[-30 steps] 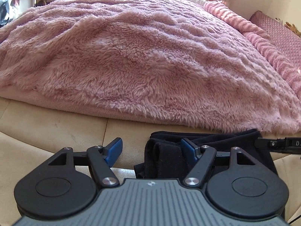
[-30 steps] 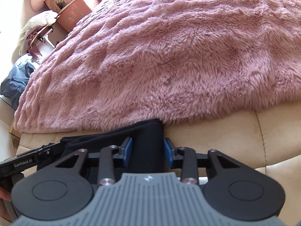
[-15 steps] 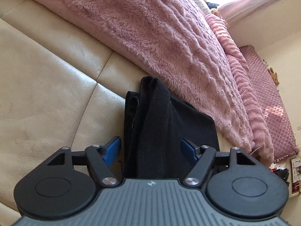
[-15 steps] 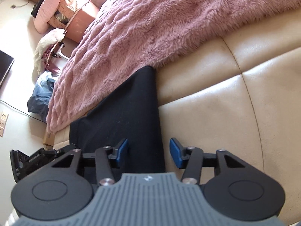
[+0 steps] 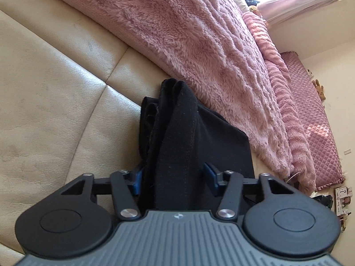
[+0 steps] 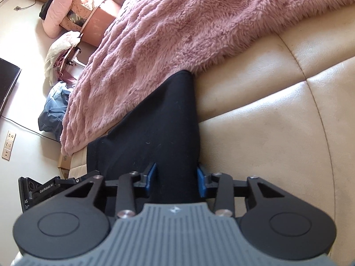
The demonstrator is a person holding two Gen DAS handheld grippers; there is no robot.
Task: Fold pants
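The black pants lie folded in a long bundle on the beige leather cushion, right against the edge of a pink furry blanket. My left gripper straddles one end of the bundle. Its jaws are closing, and both blue pads touch the bunched cloth between them. In the right wrist view the pants run away towards the blanket. My right gripper is closing on the other end, with cloth filling the gap between its pads. The left gripper's black housing shows at the lower left.
The blanket covers most of the bed beyond the cushion. On the floor to the left are a blue cloth heap, a pink chair piled with things and wall sockets. A quilted pink mat lies at the far right.
Both grippers tilted down over the pants and rolled, so the bundle now runs lengthwise away from each. Both pairs of jaws have narrowed onto the cloth since half a second ago.
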